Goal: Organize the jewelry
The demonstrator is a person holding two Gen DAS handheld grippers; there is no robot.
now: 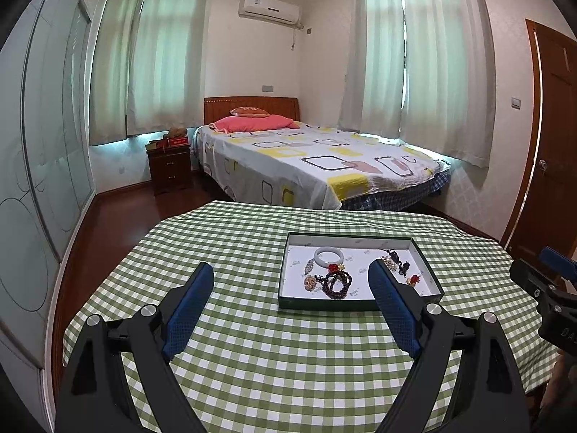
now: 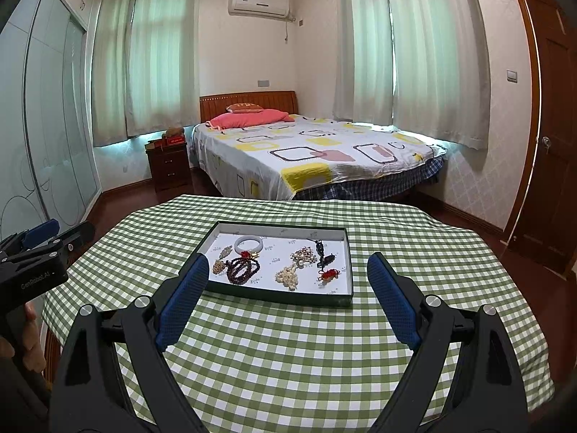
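Observation:
A shallow dark-rimmed tray (image 1: 324, 305) with a white floor lies on the green checked tablecloth (image 1: 252, 353). In it are a white bangle (image 1: 327, 255), a dark bead bracelet (image 1: 337, 283), pearl pieces (image 1: 387, 262) and red charms (image 1: 414, 279). My left gripper (image 1: 290, 267) hovers open before the tray's left part, nothing between its blue pads. In the right wrist view the same tray (image 2: 277, 297) shows the bangle (image 2: 249, 244), beads (image 2: 242, 269), pearls (image 2: 287, 275) and a black pendant (image 2: 322, 252). My right gripper (image 2: 287, 258) stands open and empty in front of it.
The other gripper shows at each view's edge: the right one (image 1: 551, 274), the left one (image 2: 54, 238) with a hand (image 2: 29, 324) under it. Beyond the table's far edge stand a bed (image 1: 306, 158), a nightstand (image 1: 169, 166), a glass wardrobe (image 1: 43, 180) and a door (image 1: 551, 144).

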